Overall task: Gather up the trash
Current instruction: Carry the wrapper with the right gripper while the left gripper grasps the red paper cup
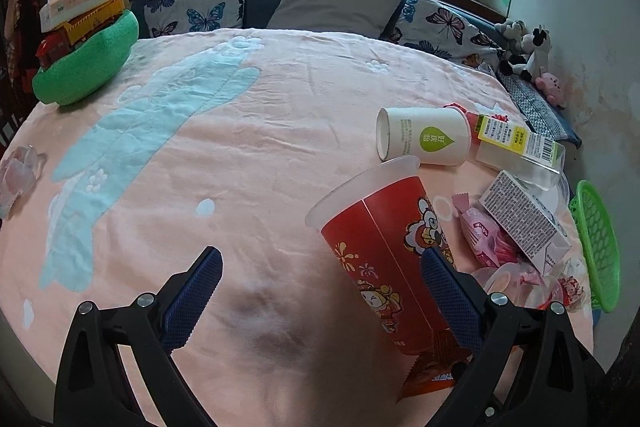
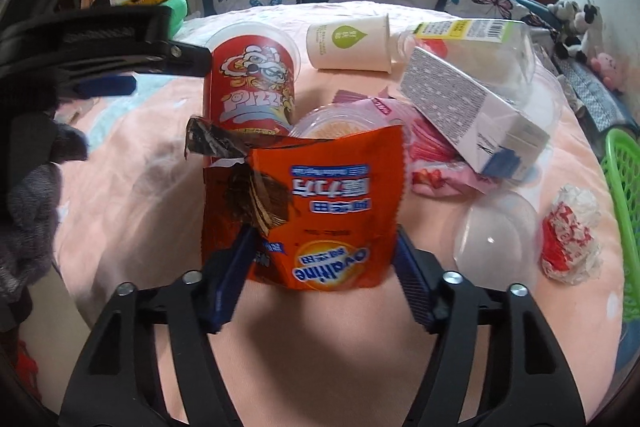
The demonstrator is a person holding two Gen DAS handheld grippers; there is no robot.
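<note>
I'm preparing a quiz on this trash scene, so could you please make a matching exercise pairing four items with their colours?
Things:
1. paper cup
2. basket
3. Ovaltine bag
4. snack tub

Colours:
A. green
B. red with a cartoon figure
C. white with a green drop
D. orange

Pairs: 1-C, 2-A, 3-D, 4-B

An orange Ovaltine wrapper [image 2: 320,211], torn open at its top, is held upside down above the bed. Behind it a red snack cup [image 2: 250,87] stands upright. A white paper cup [image 2: 348,43] lies on its side, near a white carton [image 2: 472,119], pink wrappers [image 2: 440,155], a clear dome lid [image 2: 496,239] and crumpled paper [image 2: 570,235].
</note>
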